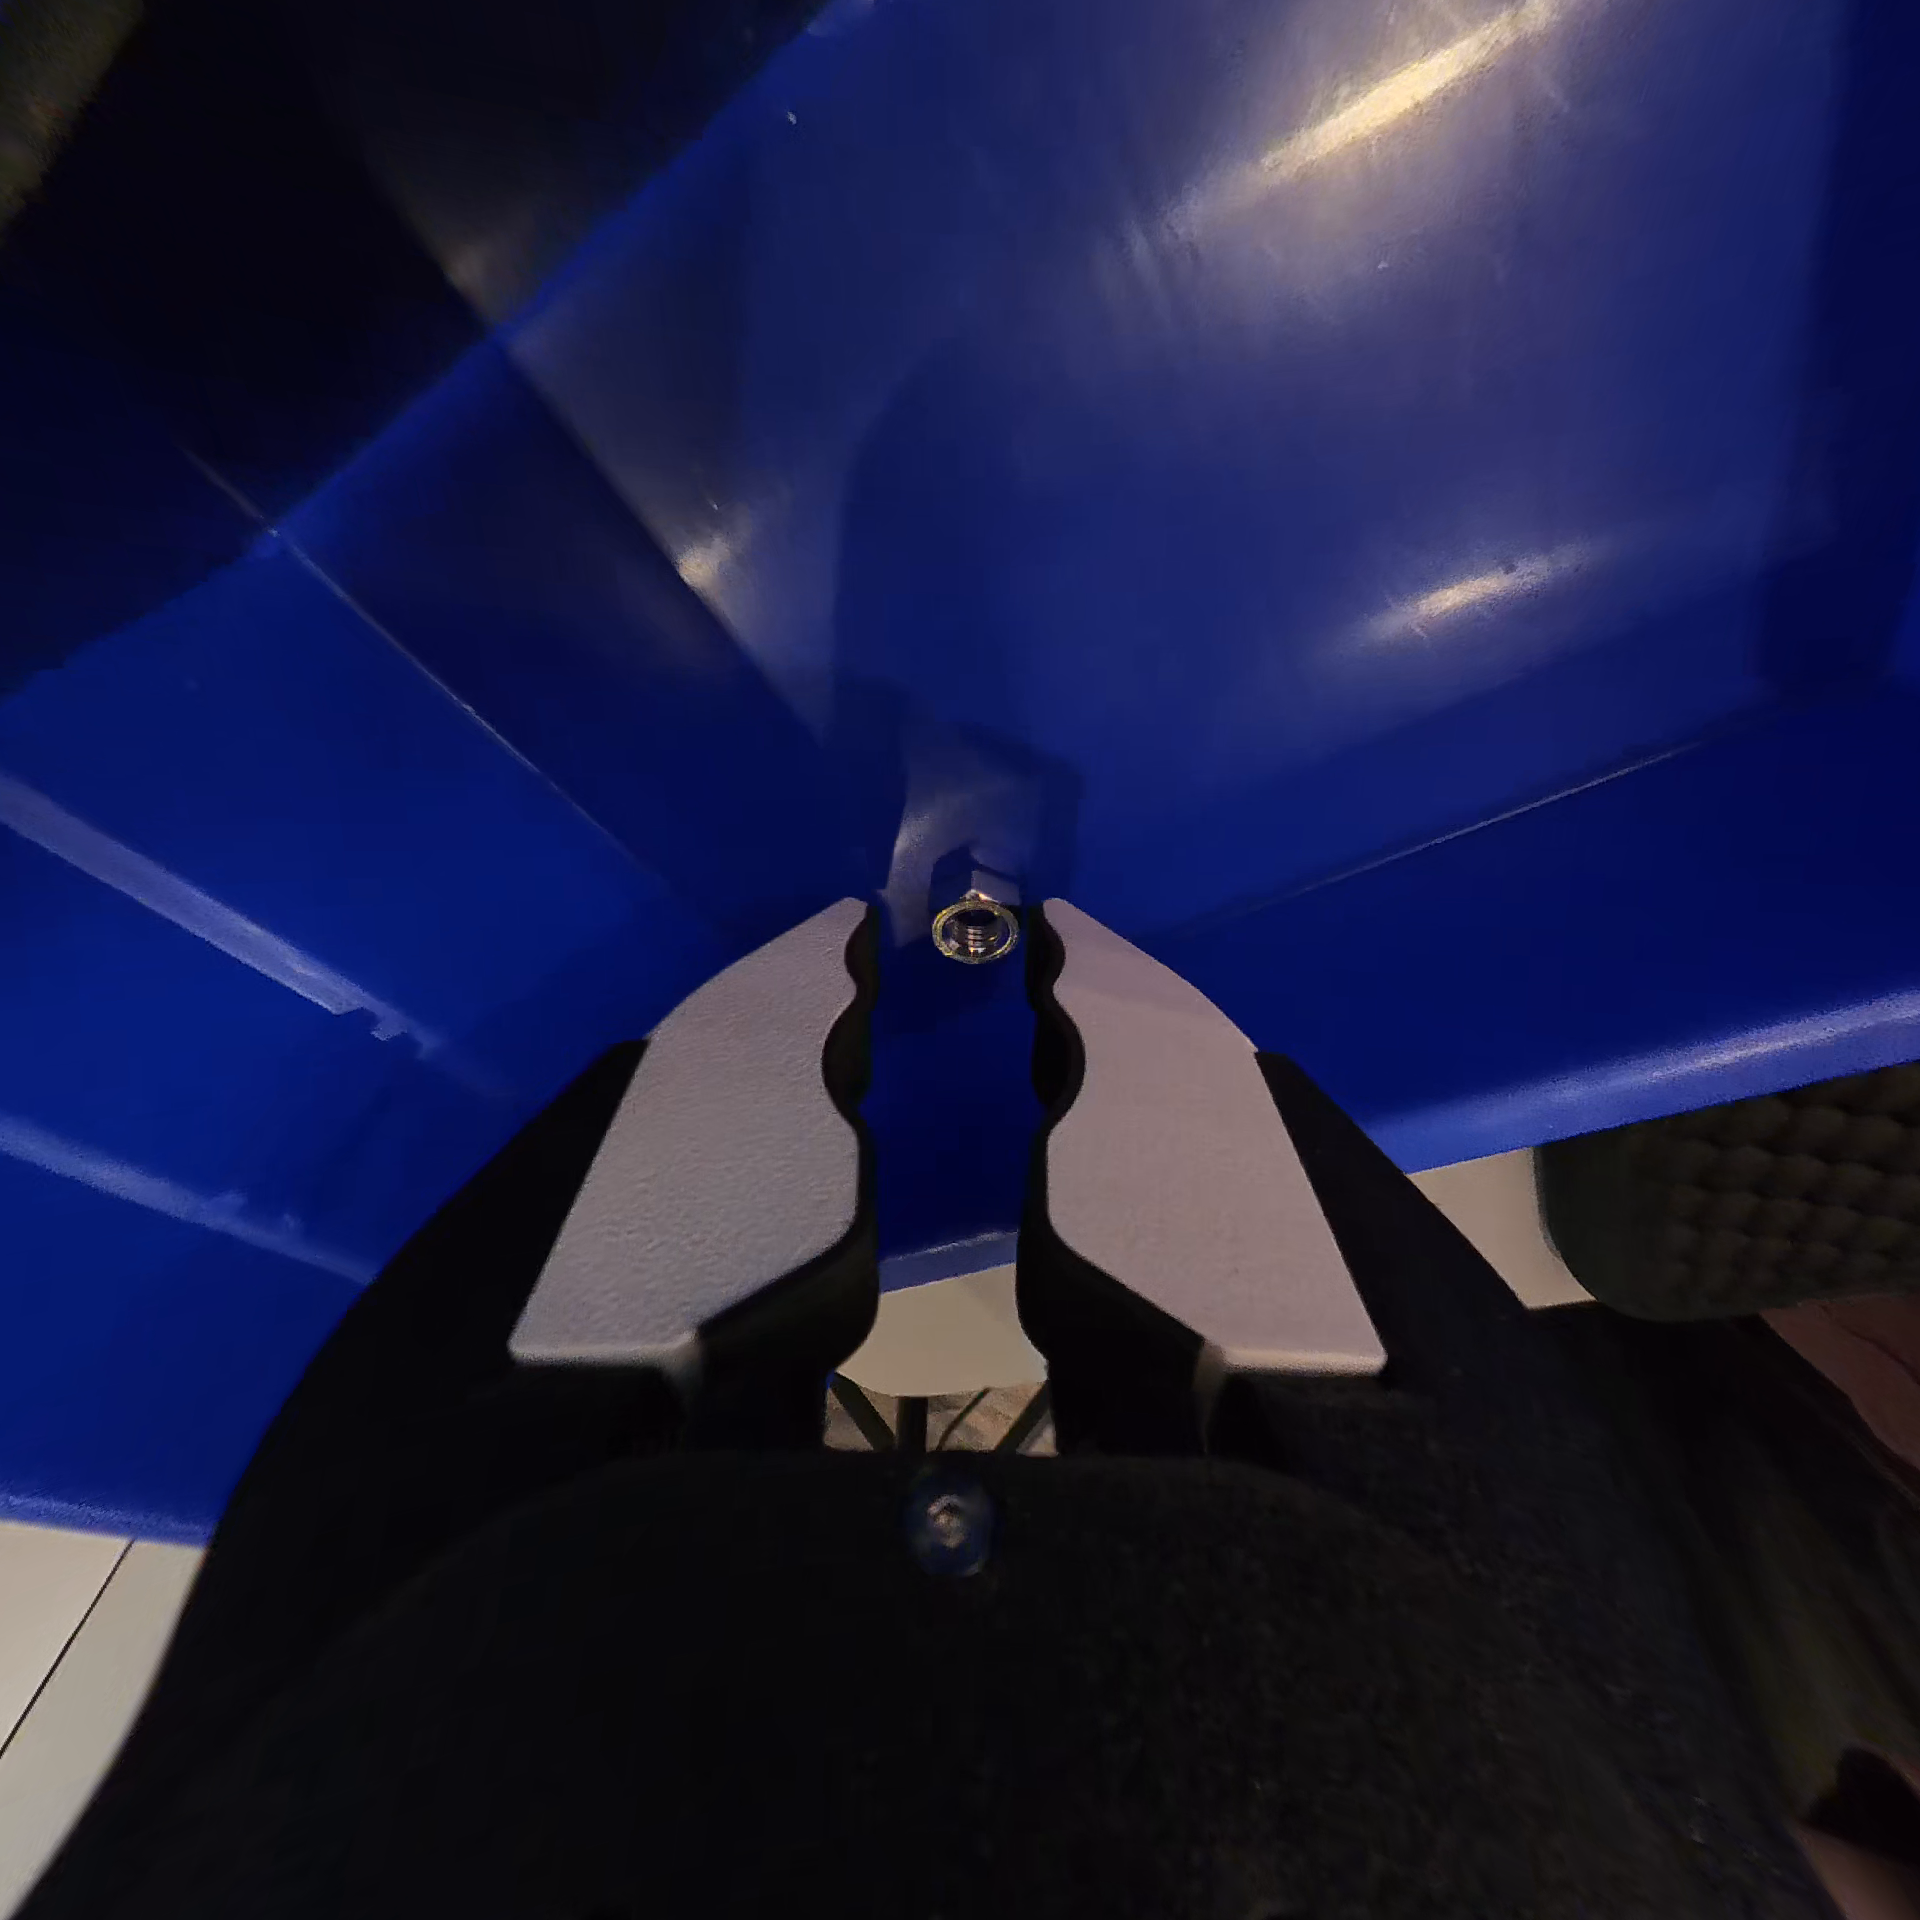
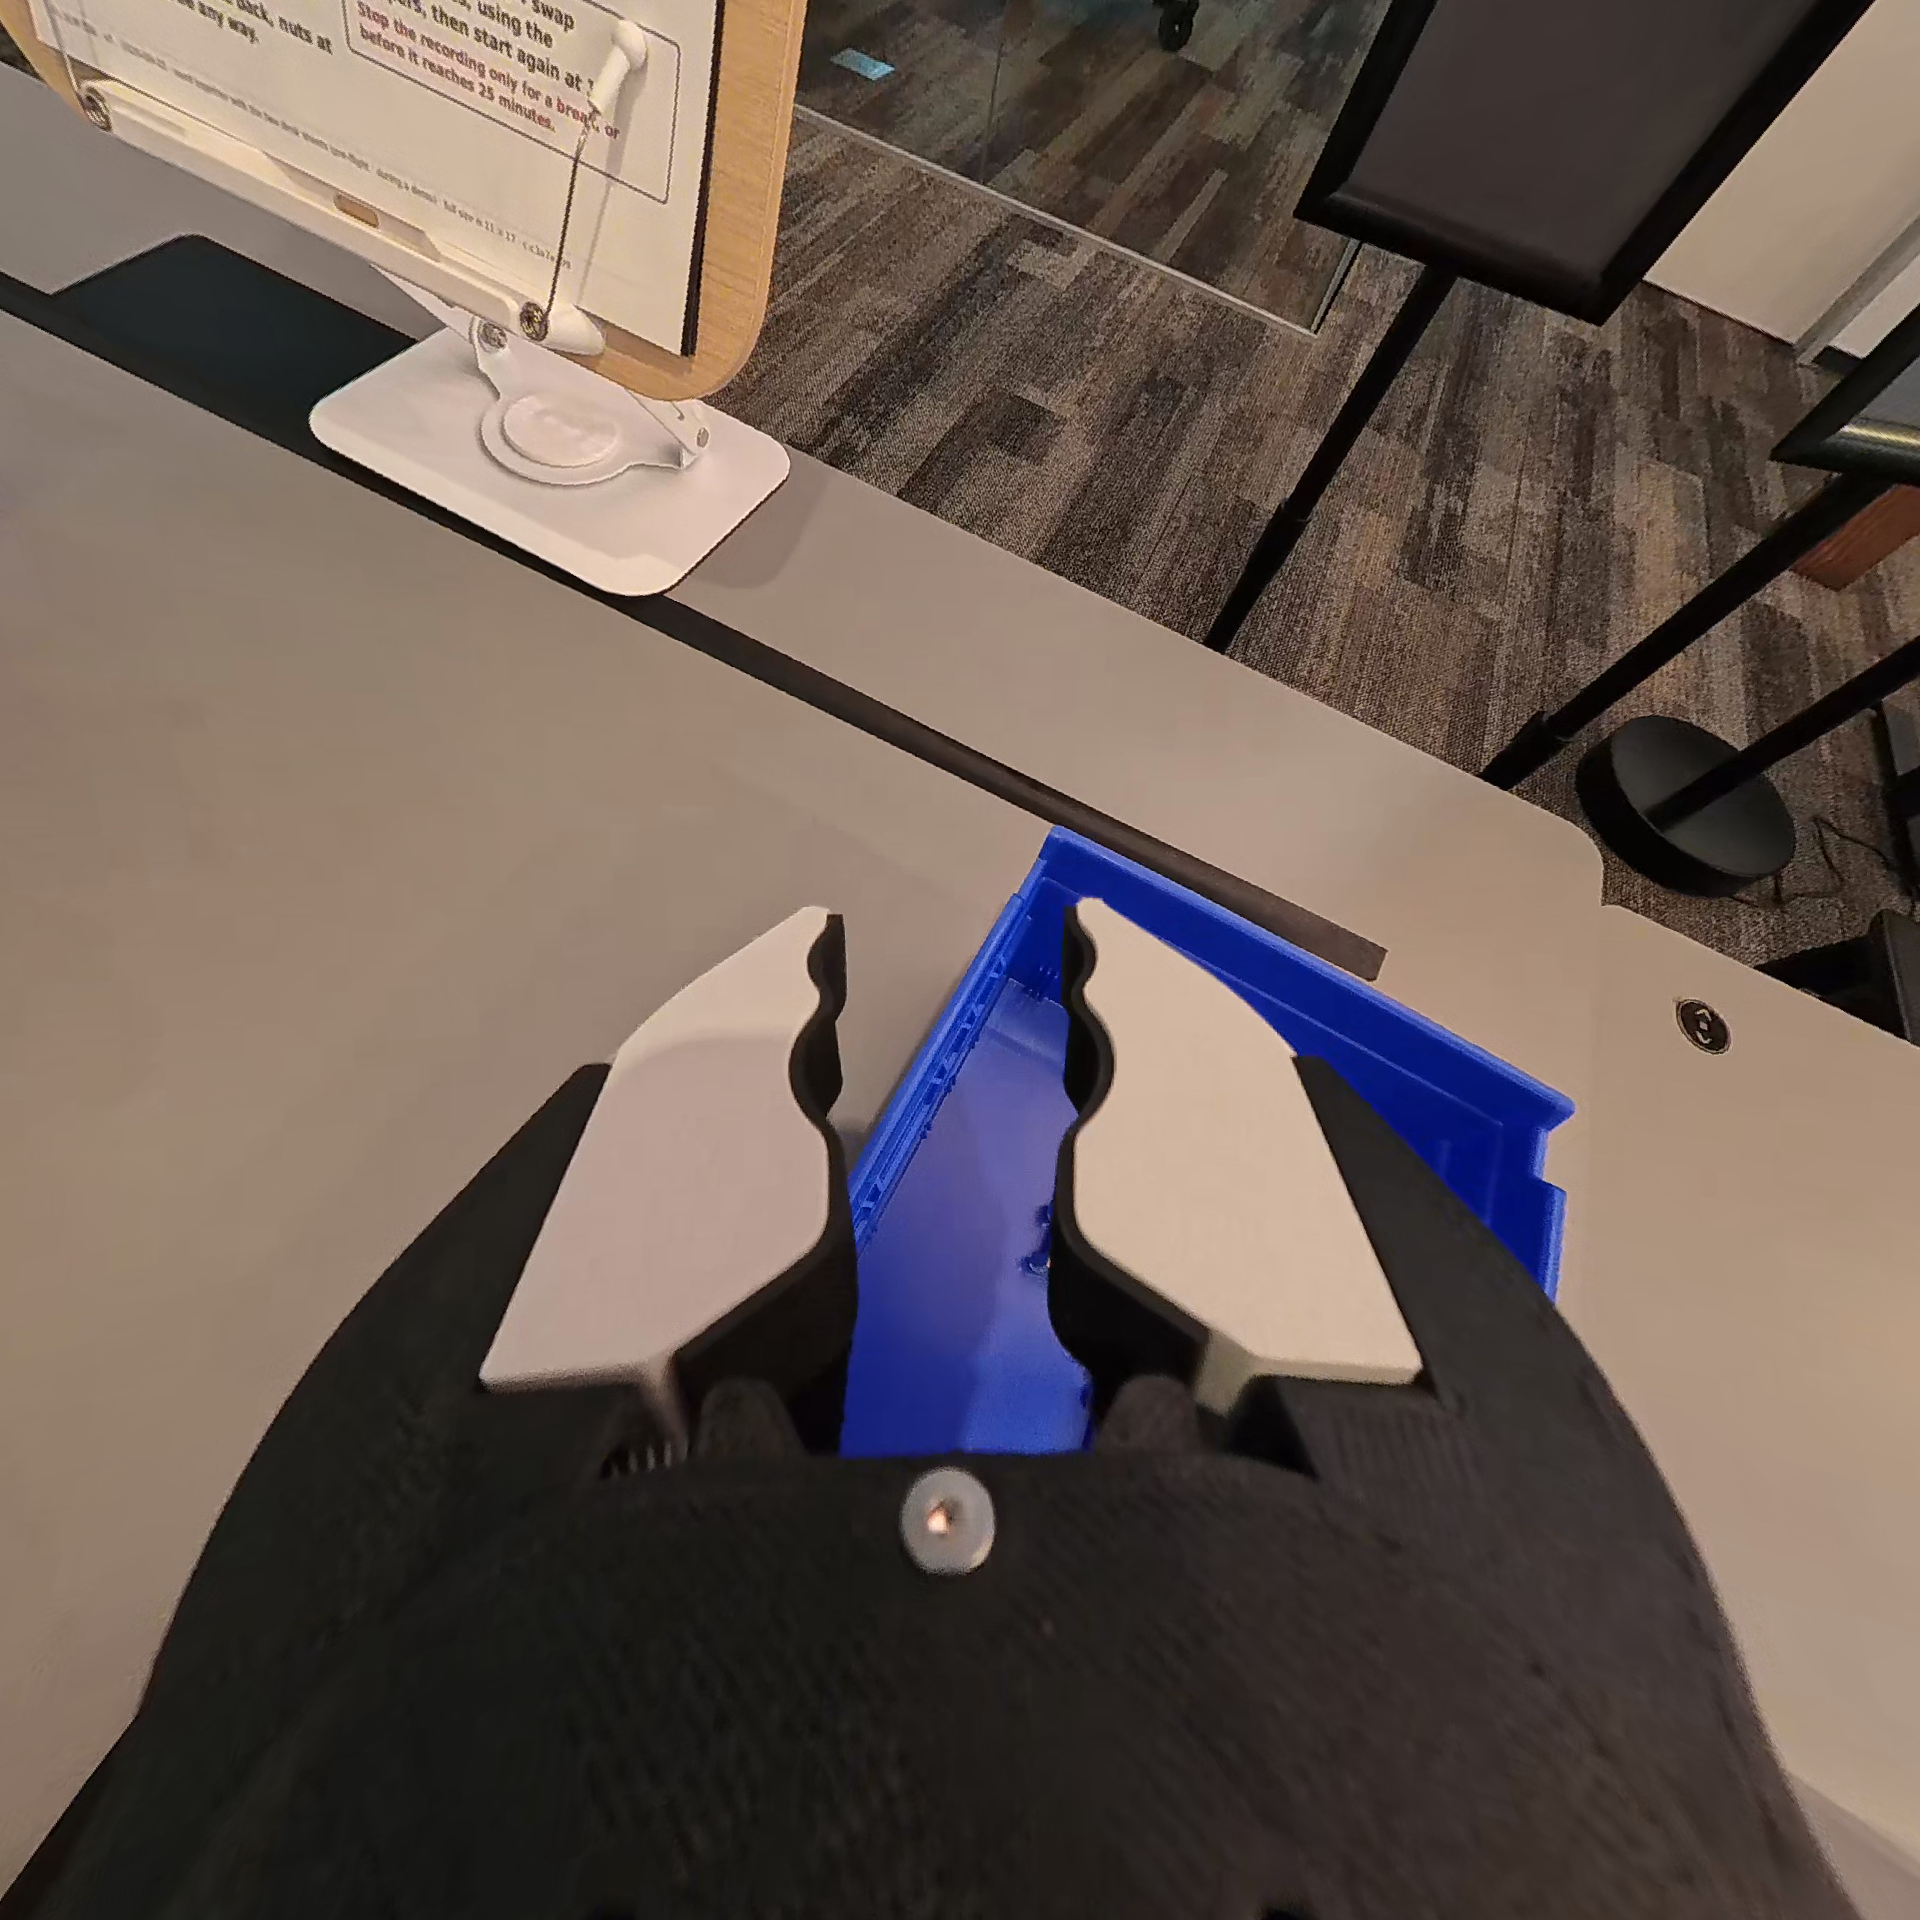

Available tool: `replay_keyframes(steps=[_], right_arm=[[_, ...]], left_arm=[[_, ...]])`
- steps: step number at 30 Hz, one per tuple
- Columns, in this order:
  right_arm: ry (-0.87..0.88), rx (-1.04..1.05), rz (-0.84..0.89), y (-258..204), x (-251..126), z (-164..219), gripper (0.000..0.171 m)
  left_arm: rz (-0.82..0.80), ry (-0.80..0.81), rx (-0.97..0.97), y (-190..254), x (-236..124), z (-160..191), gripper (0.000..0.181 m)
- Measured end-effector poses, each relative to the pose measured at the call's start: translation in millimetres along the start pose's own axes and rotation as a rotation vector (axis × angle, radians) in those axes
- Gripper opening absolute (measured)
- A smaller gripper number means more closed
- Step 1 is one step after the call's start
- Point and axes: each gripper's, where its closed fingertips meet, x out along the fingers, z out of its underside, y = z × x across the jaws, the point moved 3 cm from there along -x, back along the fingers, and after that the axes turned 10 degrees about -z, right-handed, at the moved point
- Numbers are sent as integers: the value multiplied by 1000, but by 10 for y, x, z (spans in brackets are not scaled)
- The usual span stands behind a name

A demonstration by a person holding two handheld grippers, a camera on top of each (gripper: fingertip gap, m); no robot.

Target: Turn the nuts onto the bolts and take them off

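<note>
In the left wrist view my left gripper [image 1: 956, 916] reaches into a blue plastic bin [image 1: 1247, 468], close to its inner corner. A small metal nut [image 1: 962, 933] lies on the bin surface between the fingertips, nearer the right finger; the jaws stand a little wider than the nut. No bolt shows. In the right wrist view my right gripper [image 2: 956, 920] is open and empty, held above a blue bin [image 2: 977, 1340] on the grey table [image 2: 364, 883]. Whether it is the same bin I cannot tell.
A wood-framed instruction sheet on a white stand [image 2: 551, 468] sits at the table's far left. The table's far edge drops to carpet, where a black post base [image 2: 1683, 805] stands. A dark textured object [image 1: 1745, 1195] lies right of the bin in the left wrist view. My hands' fingertips stand some 75 cm from each other.
</note>
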Motion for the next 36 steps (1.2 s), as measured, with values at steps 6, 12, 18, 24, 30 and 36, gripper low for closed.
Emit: replay_keyframes(steps=[6,12,18,24,30,36], right_arm=[[-10,0,-4,-1,-4,24,41],[2,8,-7,19,-49,38,40],[58,-2,8,30,-140,-33,38],[347,-176,-61,-379,-247,-582,37],[604,-632,-579,-2059,-35,-980,44],[625,-1000,-753,-3365,275,-706,44]], left_arm=[[21,-76,8,1,44,4,26],[4,-113,64,47,43,-10,18],[-80,-28,90,-32,-65,-23,18],[153,563,-45,159,-1188,-297,18],[771,986,205,1355,-2433,-500,17],[1102,939,436,2258,-2771,-638,17]])
